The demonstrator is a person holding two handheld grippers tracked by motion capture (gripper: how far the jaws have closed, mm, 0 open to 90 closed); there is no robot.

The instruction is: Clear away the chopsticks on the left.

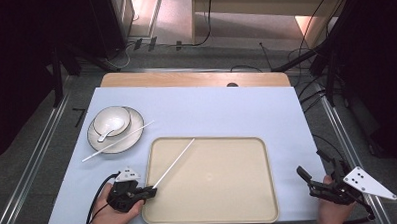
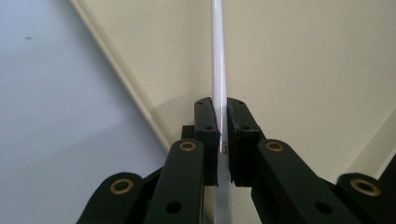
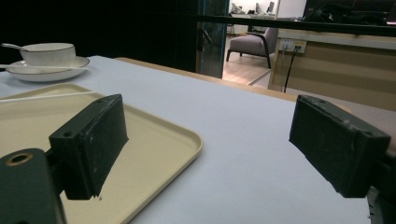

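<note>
Transfer is the step in hand: the left gripper (image 1: pixel 148 190) grips a white chopstick (image 1: pixel 174 163) slanting ahead of it over the beige tray (image 1: pixel 262 210), apparently not yet resting there, so lowering then releasing comes next, while the right gripper (image 1: pixel 314 180) waits, jaws wide apart.

Smooth white chopstick against a matt tray

The chopstick (image 2: pixel 218 70) shows glossy white, plastic-looking; the beige tray (image 1: pixel 259 200) looks matt and faintly speckled. The pale blue sheet (image 1: pixel 226 111) on the worktop reads smooth and dull, a wooden edge (image 1: pixel 185 78) beyond it. The bowl (image 1: pixel 111 120) and plate (image 1: pixel 130 139) gleam like glazed ceramic.
</note>
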